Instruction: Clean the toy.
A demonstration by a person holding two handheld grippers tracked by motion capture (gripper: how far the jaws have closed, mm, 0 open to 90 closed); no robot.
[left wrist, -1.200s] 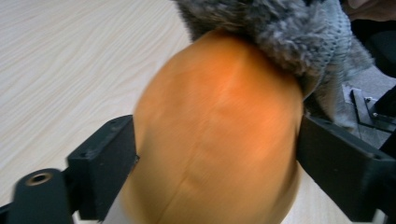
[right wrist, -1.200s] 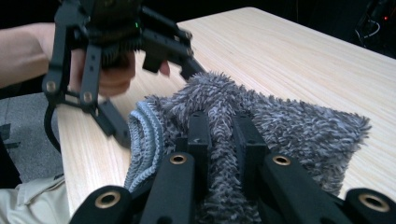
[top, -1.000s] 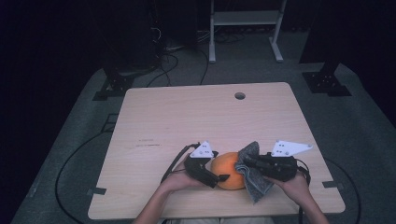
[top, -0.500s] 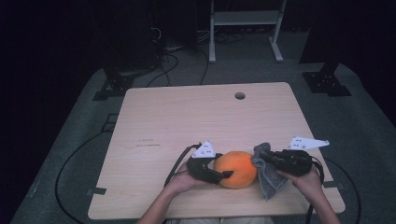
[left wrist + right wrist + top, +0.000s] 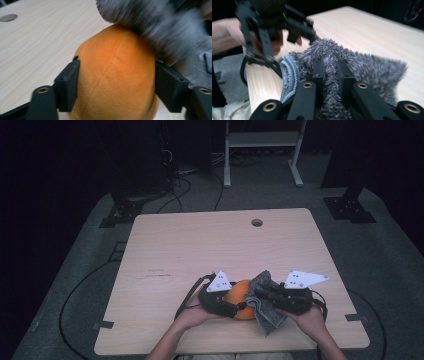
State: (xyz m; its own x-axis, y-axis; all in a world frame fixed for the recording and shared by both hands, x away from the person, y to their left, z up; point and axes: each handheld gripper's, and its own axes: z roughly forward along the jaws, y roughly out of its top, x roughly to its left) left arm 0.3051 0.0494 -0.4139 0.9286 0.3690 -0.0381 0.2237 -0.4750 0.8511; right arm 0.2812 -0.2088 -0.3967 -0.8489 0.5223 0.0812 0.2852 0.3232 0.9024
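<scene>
Left hand-held gripper: jaws clamped on both sides of orange plush ball | Right hand-held gripper: jaws pinched tight on grey fuzzy cloth, draped against ball's right side | Place: desk, near edge, centre | Step: likely wiping ball | Next: probably drag cloth across while left steadies.

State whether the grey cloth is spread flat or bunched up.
Bunched up: the grey cloth is pinched by the right hand-held gripper, draped against the orange plush ball.

Black two-jaw left gripper and right gripper — brass-ringed screw holes, grey three-cornered plates, black cables.
</scene>
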